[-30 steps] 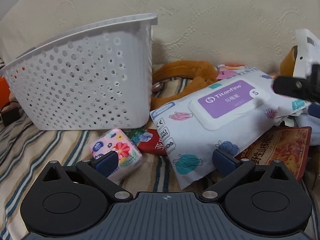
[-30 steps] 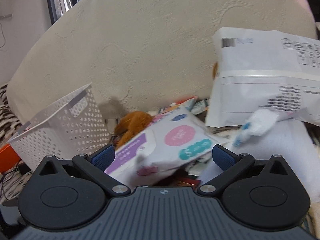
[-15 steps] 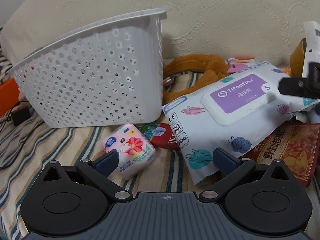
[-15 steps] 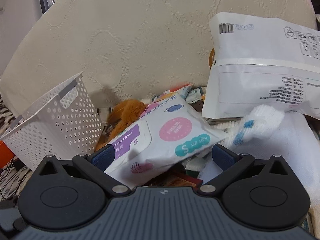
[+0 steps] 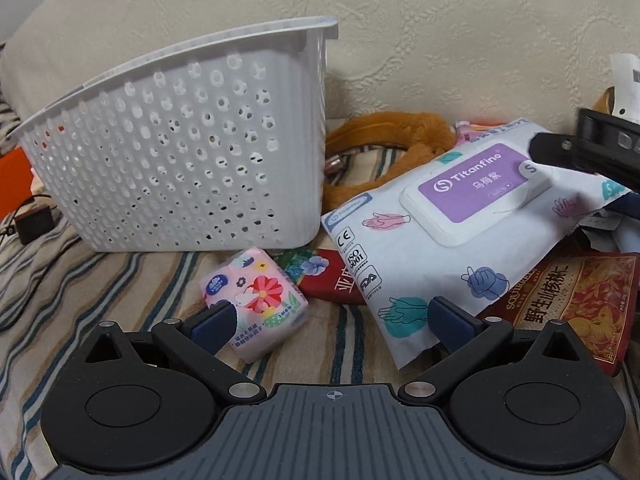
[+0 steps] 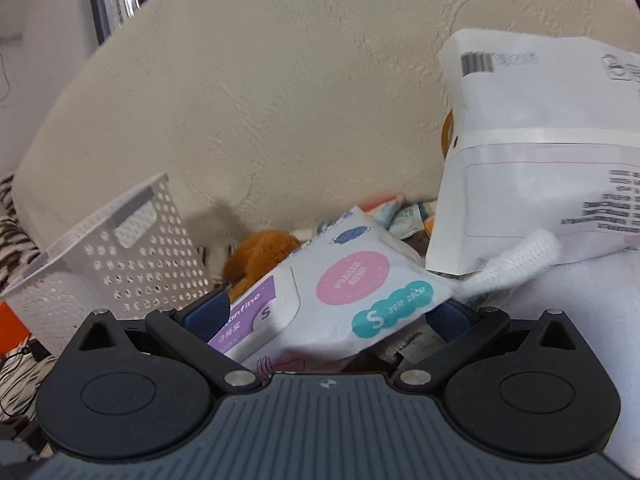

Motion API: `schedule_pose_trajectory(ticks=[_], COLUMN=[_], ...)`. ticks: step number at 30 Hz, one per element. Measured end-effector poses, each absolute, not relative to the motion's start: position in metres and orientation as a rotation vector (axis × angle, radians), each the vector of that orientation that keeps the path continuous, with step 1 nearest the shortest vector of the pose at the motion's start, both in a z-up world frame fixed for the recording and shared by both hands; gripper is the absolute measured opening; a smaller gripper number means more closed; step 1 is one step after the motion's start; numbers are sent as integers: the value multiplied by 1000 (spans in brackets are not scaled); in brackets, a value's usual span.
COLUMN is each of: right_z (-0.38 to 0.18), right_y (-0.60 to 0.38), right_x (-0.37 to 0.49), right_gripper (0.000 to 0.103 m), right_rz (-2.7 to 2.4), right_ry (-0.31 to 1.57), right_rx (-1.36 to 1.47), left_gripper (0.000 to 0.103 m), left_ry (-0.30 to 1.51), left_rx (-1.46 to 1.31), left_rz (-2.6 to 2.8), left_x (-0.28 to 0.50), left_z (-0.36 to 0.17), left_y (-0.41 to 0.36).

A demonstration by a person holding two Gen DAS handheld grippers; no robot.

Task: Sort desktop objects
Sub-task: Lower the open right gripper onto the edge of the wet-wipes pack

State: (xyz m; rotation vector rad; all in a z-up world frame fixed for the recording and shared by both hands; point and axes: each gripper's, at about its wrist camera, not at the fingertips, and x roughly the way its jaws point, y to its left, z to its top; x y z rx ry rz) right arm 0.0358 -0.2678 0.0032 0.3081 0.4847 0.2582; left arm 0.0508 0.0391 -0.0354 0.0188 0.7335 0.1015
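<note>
The left gripper (image 5: 330,326) is spread wide and holds nothing. The small flowery tissue pack (image 5: 256,300) lies by its left finger. The long wipes pack (image 5: 452,224) lies slanted, from its right finger up to the right. The white basket (image 5: 180,172) stands ahead on the left. The right gripper (image 6: 326,314) is wide too, with the wipes pack's end between its fingers, not squeezed. Only its view shows the big white bag (image 6: 544,160).

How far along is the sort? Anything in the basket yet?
Done: nothing visibly sorted; what shows of the white basket through its holes holds nothing.
In hand: right gripper is open, straddling the Titanfino wipes pack, not clamped. Left gripper is open and empty near the floral tissue pack.
Left: wipes, tissues, red snack bag, brown plush, white package.
</note>
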Motion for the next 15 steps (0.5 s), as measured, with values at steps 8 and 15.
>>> schedule_pose_trajectory(ticks=[8,15], right_z=[3,7], right_y=[-284,-280], right_x=[49,39], right_gripper=[68,43], right_rz=[230,256], right_ry=[560,531], right_rx=[452,420], left_gripper=[102,103], left_ry=[754,784], left_rx=[12,-1], left_rz=[123,127], left_x=[50,48], left_z=[-33,-32], left_y=[48,52])
